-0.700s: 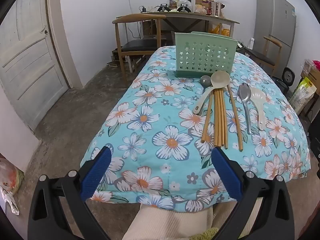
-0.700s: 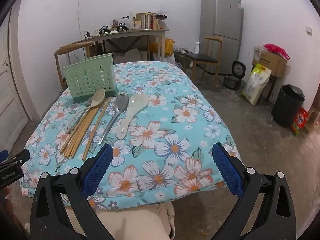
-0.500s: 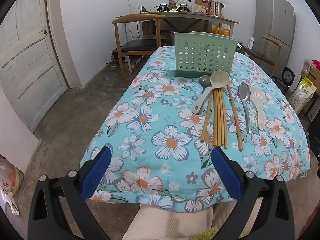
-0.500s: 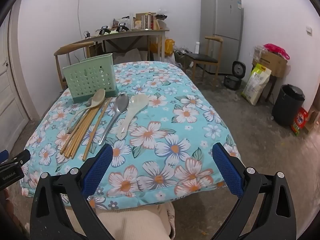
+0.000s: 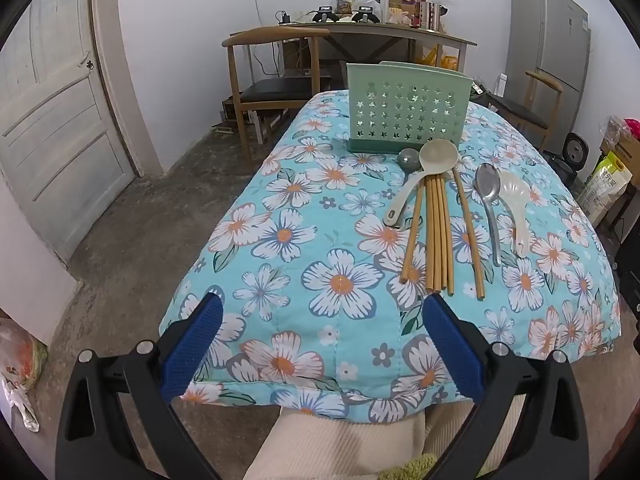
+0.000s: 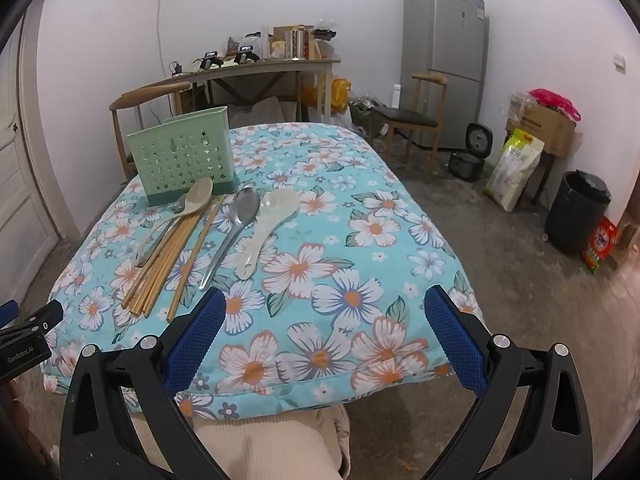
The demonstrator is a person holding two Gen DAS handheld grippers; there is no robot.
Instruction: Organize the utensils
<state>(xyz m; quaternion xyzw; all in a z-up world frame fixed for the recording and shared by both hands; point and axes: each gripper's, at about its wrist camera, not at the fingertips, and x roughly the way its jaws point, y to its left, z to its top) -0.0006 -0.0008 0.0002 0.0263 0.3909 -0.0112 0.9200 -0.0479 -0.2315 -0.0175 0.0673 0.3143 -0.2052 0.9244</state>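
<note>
On the floral-covered tabletop [image 5: 304,240], the green perforated utensil holder [image 5: 406,110] stands far; before it lie a beige ladle [image 5: 424,168], wooden chopsticks [image 5: 436,232], a steel spoon [image 5: 490,204] and a white rice paddle [image 5: 516,208]. The left gripper [image 5: 320,324] and right gripper [image 6: 324,316] hover near the front edge, jaws wide and empty.

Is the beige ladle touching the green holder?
Cannot tell. In both wrist views the ladle bowl overlaps the holder base in the picture, and neither shows a plain gap or plain contact. Both grippers stand open, well short of either.
</note>
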